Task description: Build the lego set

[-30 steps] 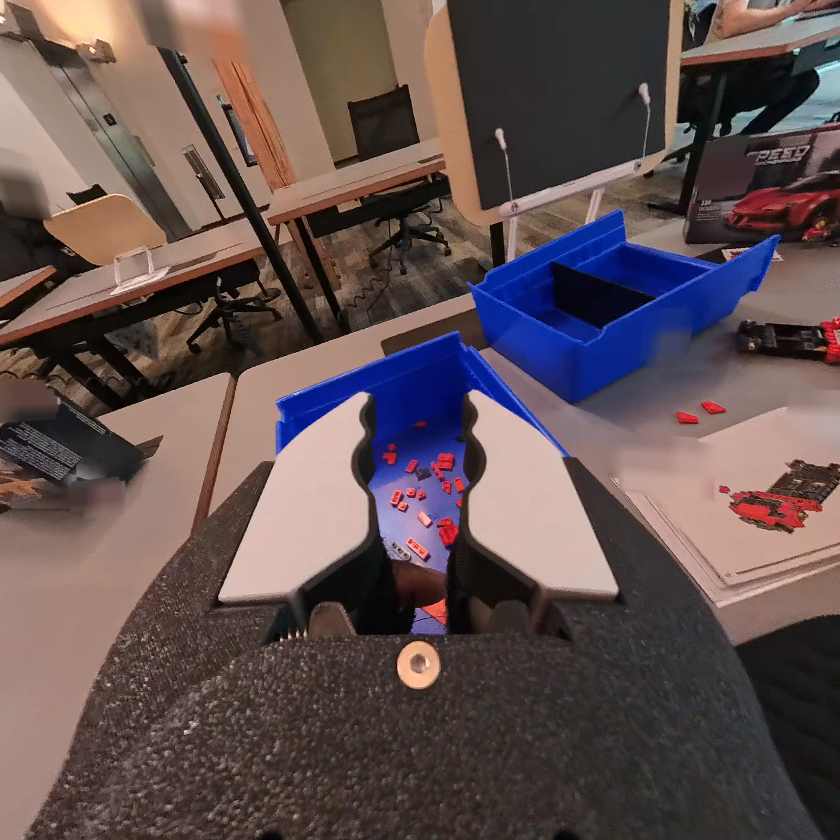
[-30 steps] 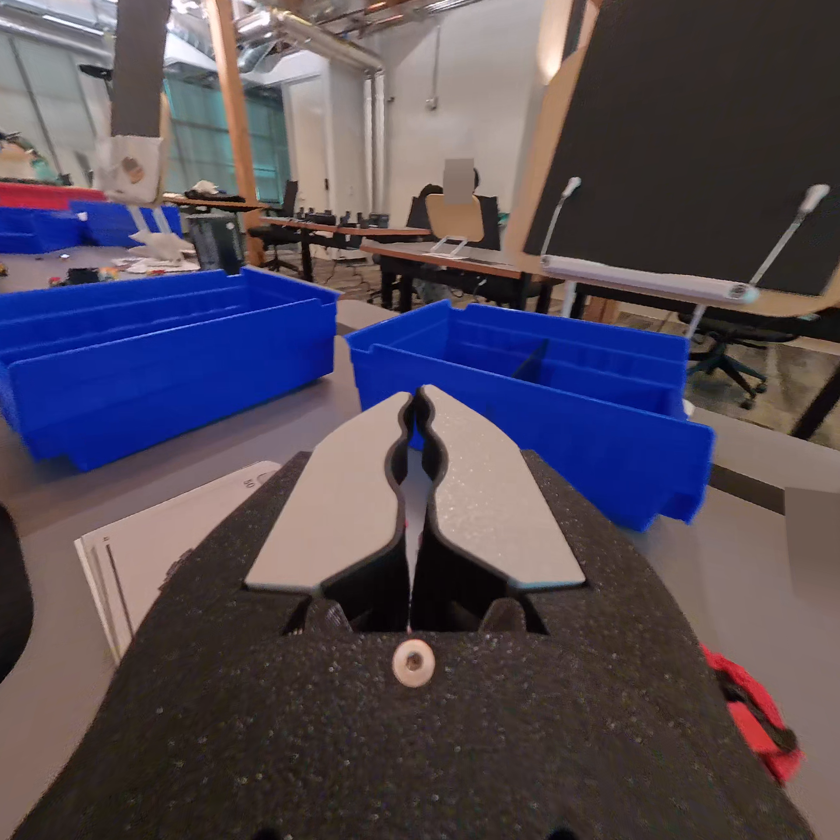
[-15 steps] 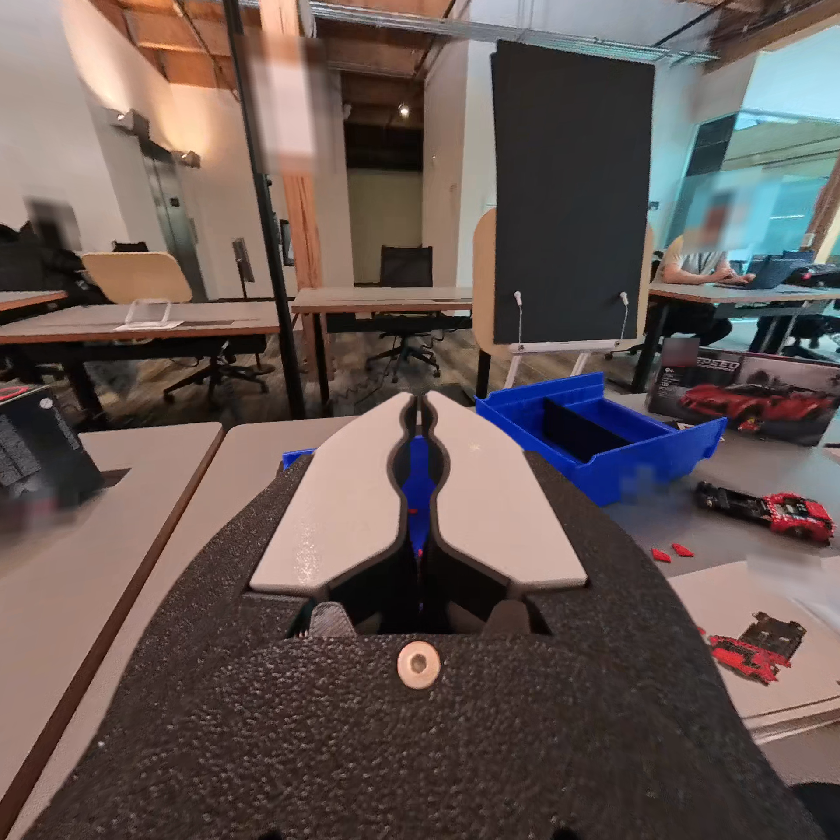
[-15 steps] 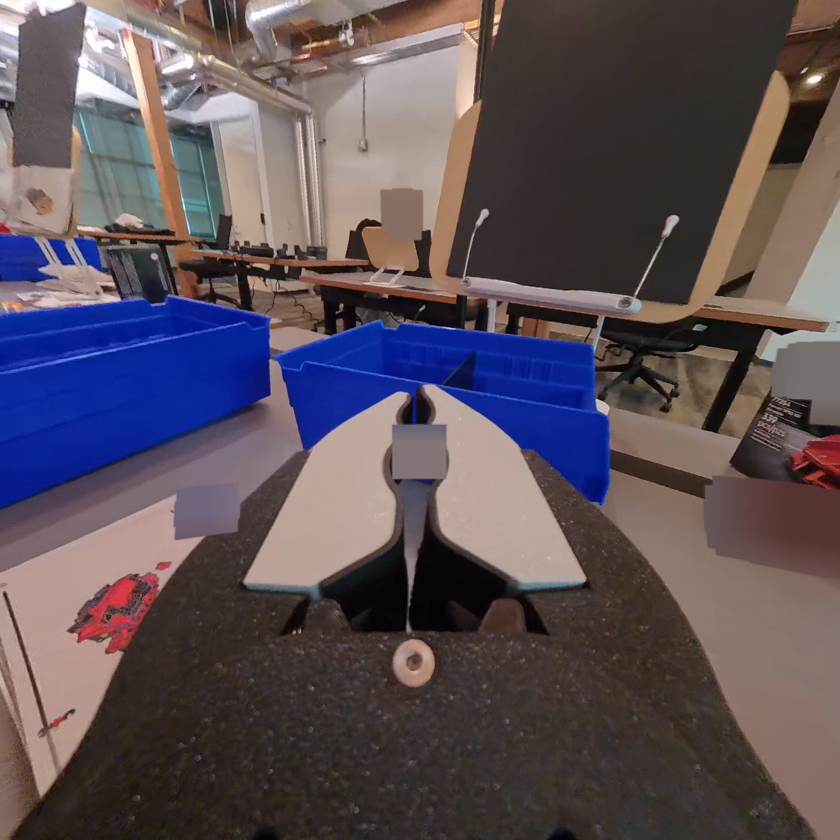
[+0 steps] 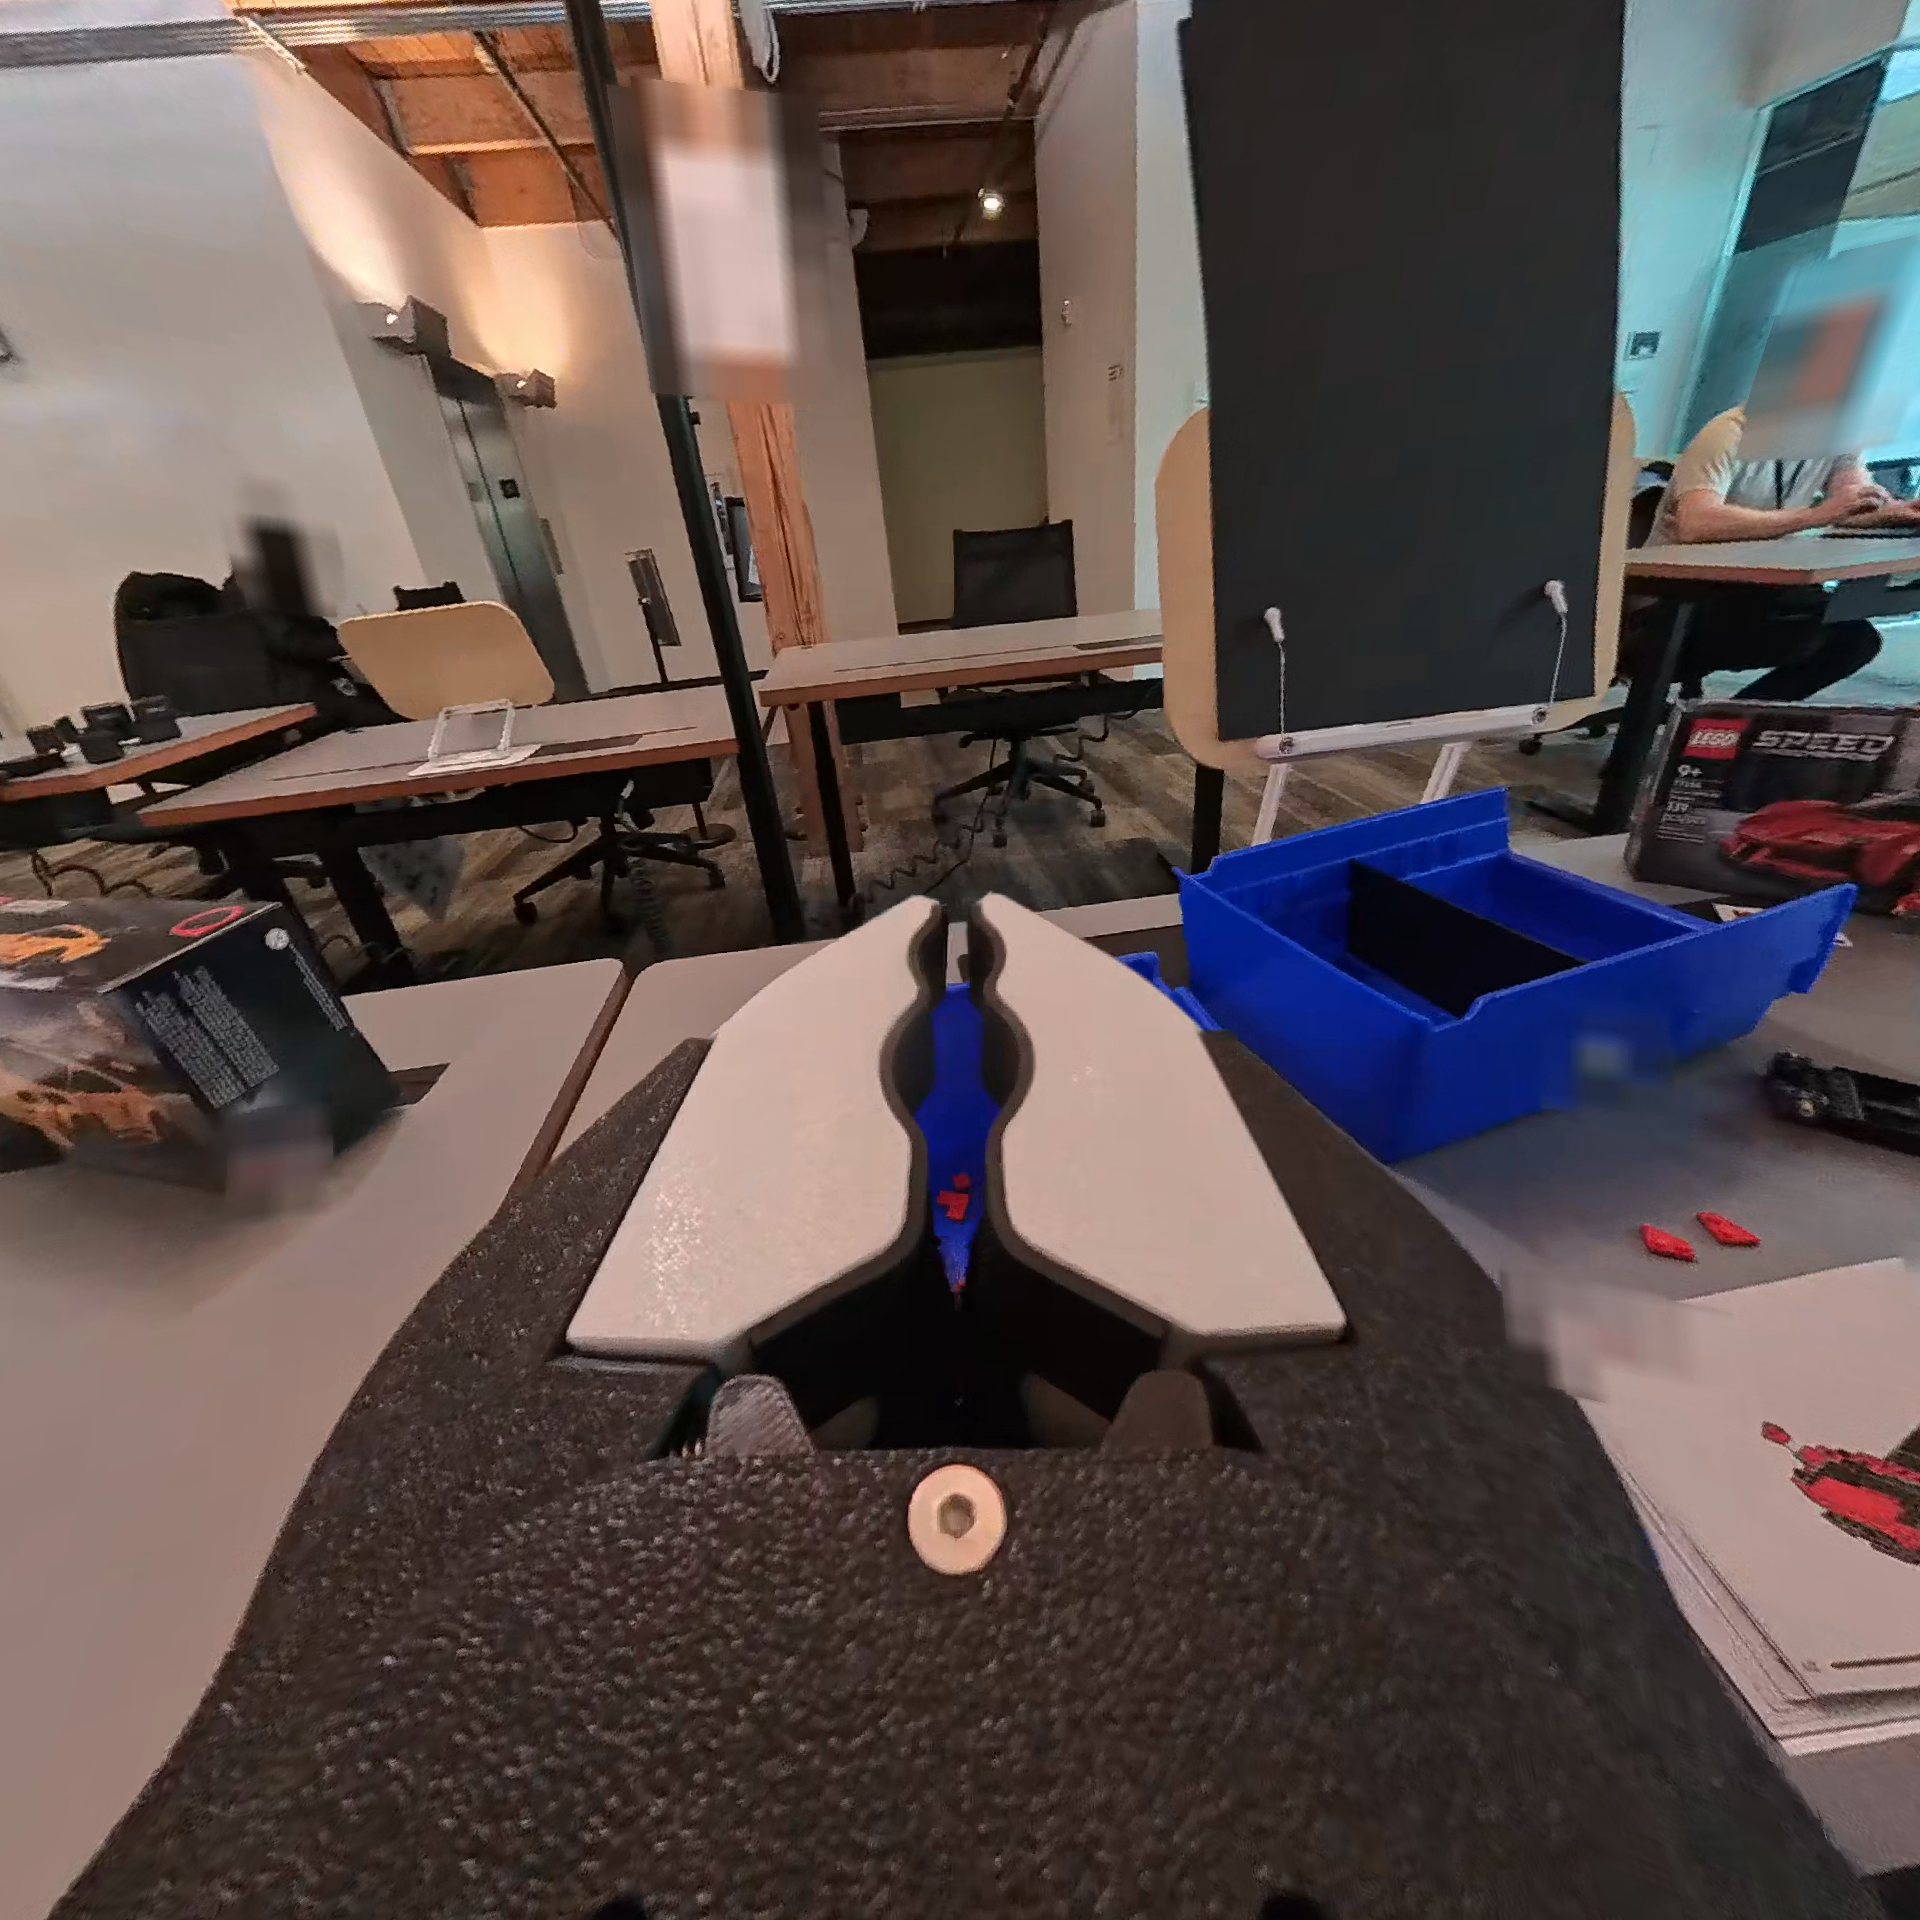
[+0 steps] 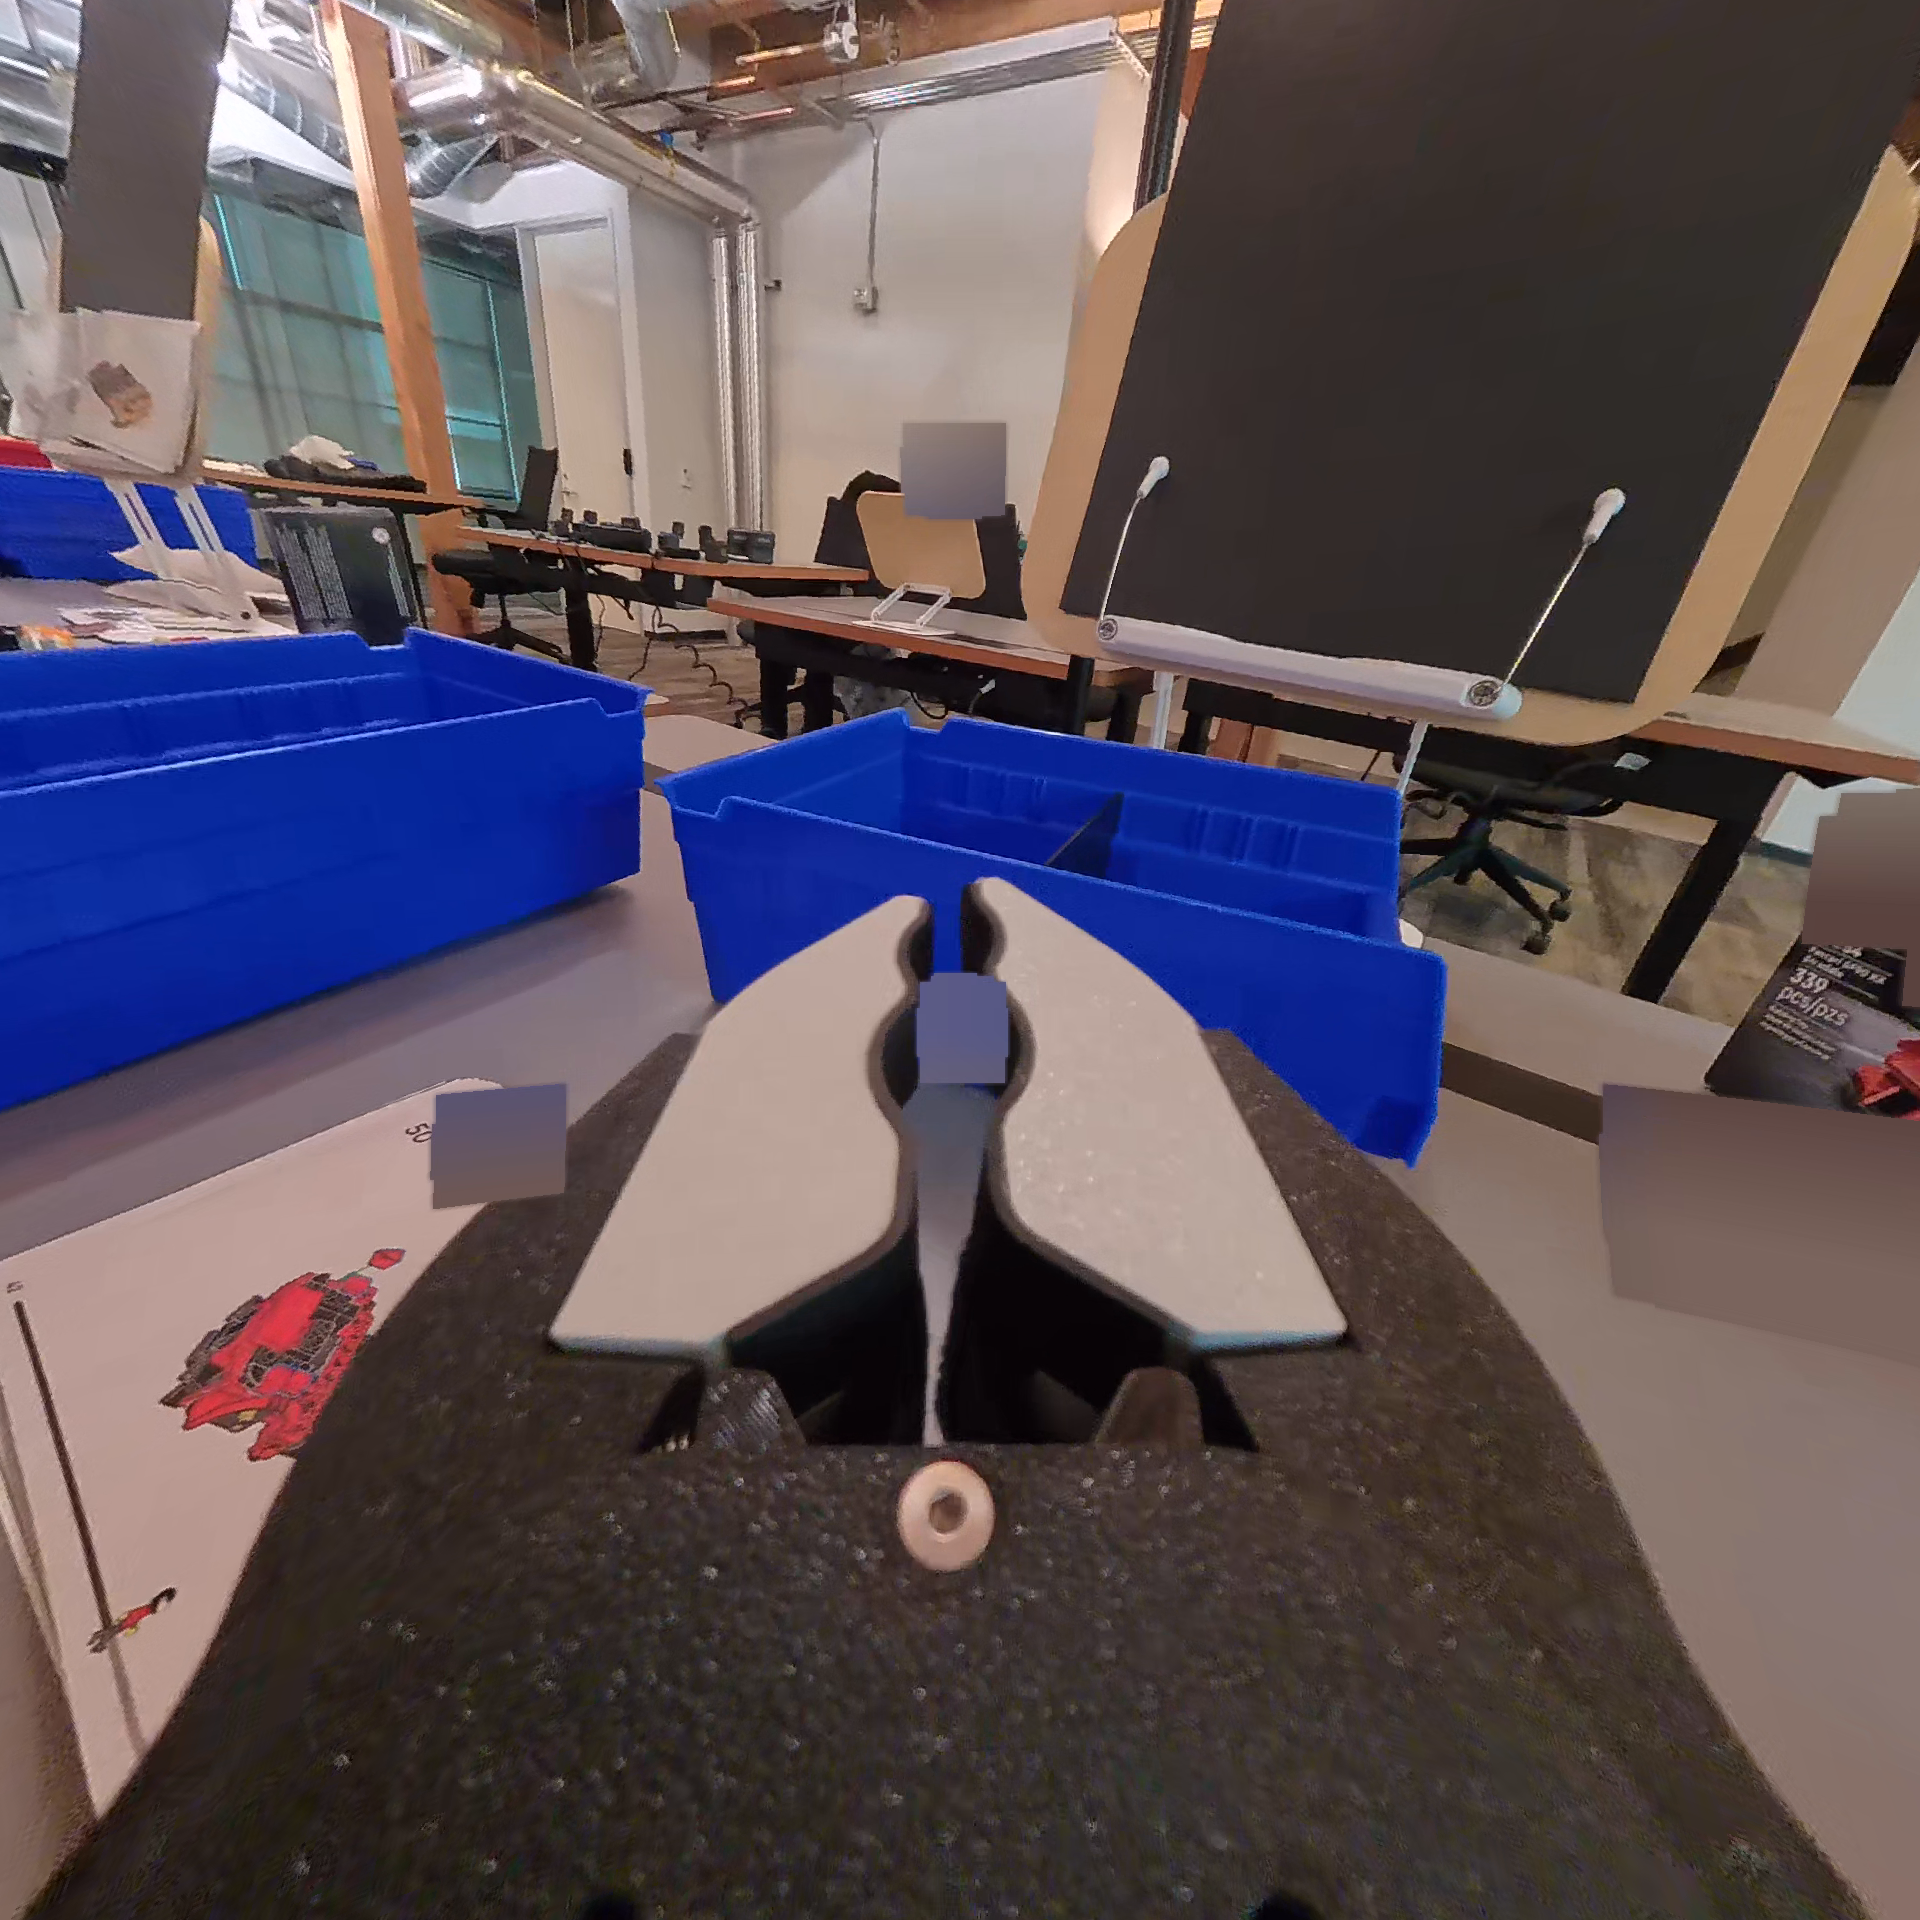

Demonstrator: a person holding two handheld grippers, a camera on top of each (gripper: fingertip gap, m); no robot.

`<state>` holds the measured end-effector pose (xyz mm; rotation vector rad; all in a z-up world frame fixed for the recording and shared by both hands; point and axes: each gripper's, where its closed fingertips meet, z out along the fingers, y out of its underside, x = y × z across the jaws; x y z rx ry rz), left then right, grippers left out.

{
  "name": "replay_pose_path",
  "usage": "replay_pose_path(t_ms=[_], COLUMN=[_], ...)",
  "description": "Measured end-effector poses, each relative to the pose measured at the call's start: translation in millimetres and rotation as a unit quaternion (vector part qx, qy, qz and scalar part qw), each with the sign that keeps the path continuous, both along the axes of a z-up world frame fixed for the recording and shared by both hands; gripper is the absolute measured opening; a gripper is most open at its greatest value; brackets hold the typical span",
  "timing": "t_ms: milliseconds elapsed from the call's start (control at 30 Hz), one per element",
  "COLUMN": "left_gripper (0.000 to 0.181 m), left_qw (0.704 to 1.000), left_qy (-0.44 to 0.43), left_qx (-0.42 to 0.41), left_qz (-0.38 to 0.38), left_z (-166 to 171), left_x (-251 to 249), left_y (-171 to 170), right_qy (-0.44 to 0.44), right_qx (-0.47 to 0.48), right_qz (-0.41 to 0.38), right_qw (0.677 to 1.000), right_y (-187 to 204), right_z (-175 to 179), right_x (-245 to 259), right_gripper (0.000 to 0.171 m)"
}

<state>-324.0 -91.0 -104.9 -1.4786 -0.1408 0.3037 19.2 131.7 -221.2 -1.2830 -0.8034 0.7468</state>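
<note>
The left gripper (image 5: 957, 920) has lifted and levelled out over the last second: it was pointed steeply down into the parts bin (image 5: 954, 1049) with its fingers apart over the loose red pieces (image 5: 953, 1200), and it now looks across the table with the fingers drawn nearly together, only a thin slit left at the tips. Nothing can be seen between them; whether a small piece is pinched there cannot be told, as the fingers hide their own inner faces. The right gripper (image 6: 947, 902) has also risen slightly and is likewise narrow, with no object visible in it. Judged from this, the pick from the bin is either done or abandoned, and the next step, fitting a piece, is not yet begun. The build itself, a black chassis (image 5: 1839, 1096), lies on the table to the right, just beside the divided bin (image 5: 1351, 1060), partly cut off by the frame edge; its state of completion cannot be judged. Two red wedges (image 5: 1699, 1236) lie loose on the table near it, touching nothing. The manual (image 5: 1787, 1496) lies open at the right edge, showing the red car. The set's box (image 5: 1766, 821) stands behind the divided bin.
</note>
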Motion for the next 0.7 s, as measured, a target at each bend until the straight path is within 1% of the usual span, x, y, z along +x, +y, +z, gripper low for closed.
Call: replay_pose_path(t_ms=[33,200,367,467,600,700], left_gripper=[0.003,0.002,0.002,0.002,0.003,0.004], left_qw=[1.0,1.0,0.999,0.999,0.999,0.999], left_qy=[0.006,0.017,0.026,0.025,0.028,0.03], left_qx=[-0.001,0.002,0.007,0.004,0.004,0.001], left_qz=[-0.001,-0.013,-0.022,-0.028,-0.029,-0.028], left_z=[0.9,3.8,4.6,4.1,3.7,3.1], left_x=[2.5,10.4,12.4,13.1,13.2,12.9], left_y=[0.9,3.5,3.3,2.6,2.5,2.2], right_qy=[0.003,0.017,0.023,0.014,0.001,-0.01], right_qx=[-0.005,-0.036,-0.036,-0.028,-0.044,-0.053], right_qz=[0.0,0.004,0.005,0.001,0.014,0.026], right_qw=[1.0,0.999,0.999,1.0,0.999,0.998], right_y=[0.5,3.9,5.3,5.4,3.4,0.9], right_z=[0.1,-1.0,-1.1,-1.7,-7.8,-12.2], right_x=[0.6,2.5,3.8,3.1,-2.6,-6.1], right_gripper=[0.0,0.0,0.0,0.003,0.009,0.008])
